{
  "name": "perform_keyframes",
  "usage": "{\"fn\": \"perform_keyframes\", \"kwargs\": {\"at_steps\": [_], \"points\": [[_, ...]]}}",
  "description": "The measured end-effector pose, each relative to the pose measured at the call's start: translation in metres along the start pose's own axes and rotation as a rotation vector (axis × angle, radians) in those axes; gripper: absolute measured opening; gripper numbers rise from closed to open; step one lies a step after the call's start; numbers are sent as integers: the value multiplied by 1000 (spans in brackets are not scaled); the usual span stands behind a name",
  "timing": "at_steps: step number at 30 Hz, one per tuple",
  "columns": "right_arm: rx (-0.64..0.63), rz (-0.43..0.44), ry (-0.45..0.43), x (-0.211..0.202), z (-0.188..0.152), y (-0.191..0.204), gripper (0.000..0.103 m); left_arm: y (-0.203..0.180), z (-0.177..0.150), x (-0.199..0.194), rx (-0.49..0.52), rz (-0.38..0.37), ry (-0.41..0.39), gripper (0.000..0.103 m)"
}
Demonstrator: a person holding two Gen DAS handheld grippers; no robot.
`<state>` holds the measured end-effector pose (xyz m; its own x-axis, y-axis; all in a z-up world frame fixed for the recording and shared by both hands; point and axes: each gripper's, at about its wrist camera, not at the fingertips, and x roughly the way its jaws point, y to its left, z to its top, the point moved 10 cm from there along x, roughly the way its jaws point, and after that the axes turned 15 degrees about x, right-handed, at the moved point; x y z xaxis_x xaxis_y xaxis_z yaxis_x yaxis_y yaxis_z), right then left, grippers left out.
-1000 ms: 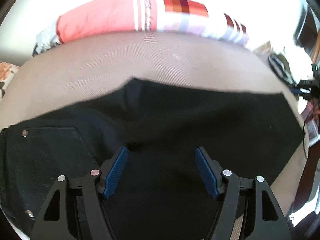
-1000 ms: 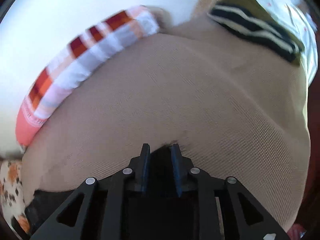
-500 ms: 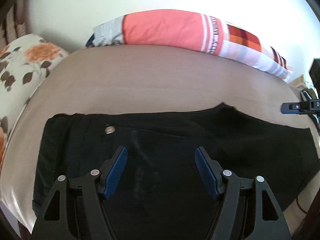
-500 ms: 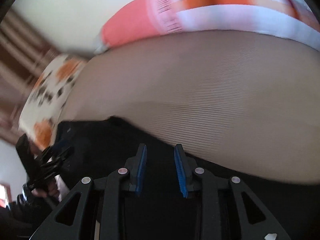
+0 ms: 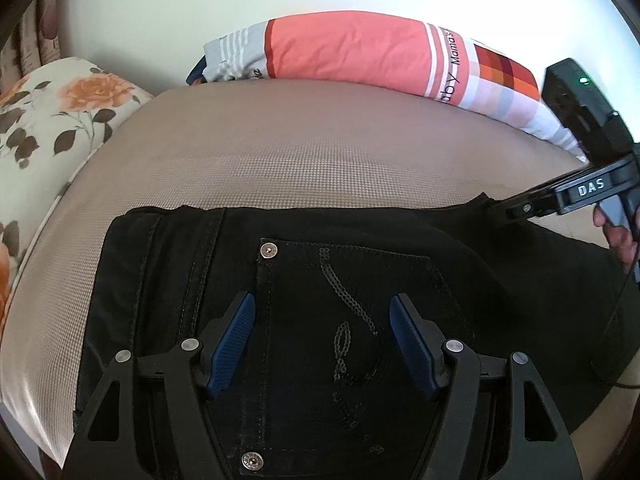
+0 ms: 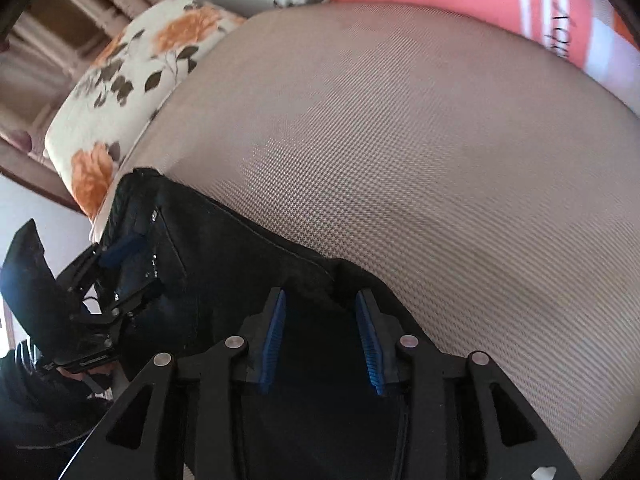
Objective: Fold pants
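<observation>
Black pants (image 5: 160, 280) lie flat on the beige mattress (image 5: 320, 152), waist end at the left and legs running off to the right. My left gripper (image 5: 322, 298) hovers open over the stitched back pocket (image 5: 360, 272), with nothing pressed between its blue pads. From the right wrist, the same gripper (image 6: 132, 268) shows at the left, over the waist end. My right gripper (image 6: 320, 293) points down at the pants' far edge (image 6: 224, 256). Its jaws stand partly apart around the pointed crotch fold (image 6: 334, 270), and the pads are not pressing on it. Its tip (image 5: 498, 212) touches that edge.
A coral and checked pillow (image 5: 352, 52) lies along the far side by the wall. A floral cushion (image 5: 60, 108) sits at the left end. A hand (image 5: 616, 236) holds the right gripper's handle. Bare mattress stretches beyond the pants.
The left gripper's view slid along the pants from the legs to the waist and back pocket. The right gripper swung from the leg end to the crotch point, rolling, and its jaws widened slightly.
</observation>
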<state>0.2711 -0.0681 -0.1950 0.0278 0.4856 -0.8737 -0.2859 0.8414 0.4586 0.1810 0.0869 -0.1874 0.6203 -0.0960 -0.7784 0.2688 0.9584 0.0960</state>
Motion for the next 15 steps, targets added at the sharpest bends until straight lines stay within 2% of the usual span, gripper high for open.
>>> {"fn": "perform_keyframes", "kwargs": {"at_steps": [1,5,7,9,12,13,15], "points": [[2,14,-13,-3,1,0,11,0,0,0,0,-2,-1,70],[16,-12,-94,-12,13,2,6,1,0,-1,-8,-13,-6,70],[31,-50,-103,-2,16,-4,5,1,0,-1,-4,-10,-8,70],[44,-60,-131,3,20,-8,5,0,-1,-1,11,0,-5,70],[91,-42,-128,3,23,-13,9,-1,1,-2,17,5,11,70],[103,-37,-134,-2,22,-12,12,-2,3,-4,14,4,13,70],[122,-67,-204,-23,21,-16,28,-4,12,-13,17,1,-10,70]]}}
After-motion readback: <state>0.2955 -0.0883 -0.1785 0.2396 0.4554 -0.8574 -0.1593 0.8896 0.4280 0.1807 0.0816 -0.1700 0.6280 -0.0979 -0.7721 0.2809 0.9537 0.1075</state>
